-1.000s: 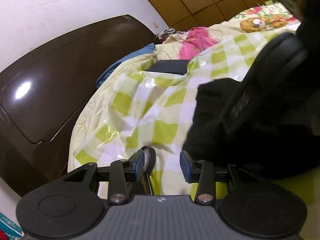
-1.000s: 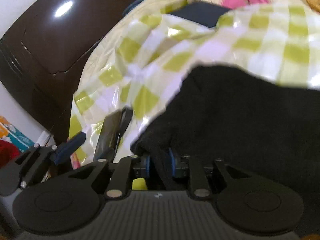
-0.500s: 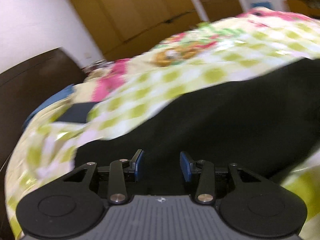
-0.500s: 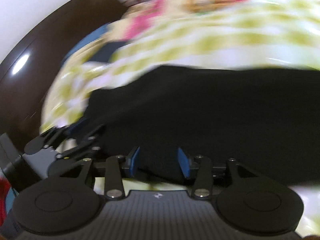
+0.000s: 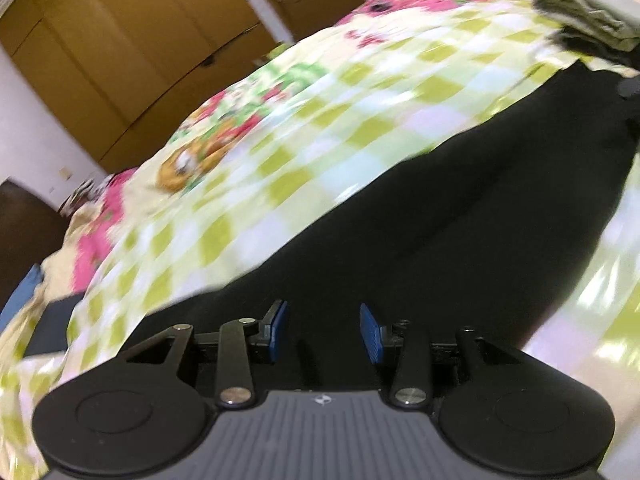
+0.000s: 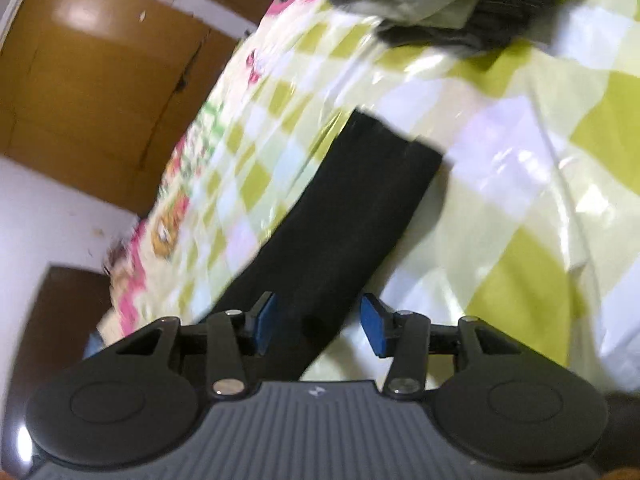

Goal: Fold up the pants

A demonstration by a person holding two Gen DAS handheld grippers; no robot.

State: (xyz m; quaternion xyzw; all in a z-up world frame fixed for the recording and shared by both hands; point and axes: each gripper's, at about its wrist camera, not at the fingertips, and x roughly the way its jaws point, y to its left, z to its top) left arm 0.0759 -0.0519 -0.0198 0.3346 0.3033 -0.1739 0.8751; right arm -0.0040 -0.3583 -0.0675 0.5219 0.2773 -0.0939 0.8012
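The black pants [image 5: 460, 216] lie flat on a green-and-white checked bedspread [image 5: 360, 112]. In the left wrist view they fill the lower right. In the right wrist view the pants [image 6: 344, 216] show as a long narrow band ending in a straight edge. My left gripper [image 5: 322, 334] is open just above the near part of the pants, holding nothing. My right gripper [image 6: 318, 322] is open over the band's near end, holding nothing.
A pile of grey-green and dark clothes [image 6: 432, 4] lies at the far right of the bed, also in the left wrist view [image 5: 584, 20]. Wooden wardrobe doors [image 5: 132, 40] stand behind. A dark headboard [image 6: 64, 312] is at the left.
Both grippers have swung away from the headboard end to look along the bed. The right gripper, shut on the pants a second ago, is now open. The left stayed open.
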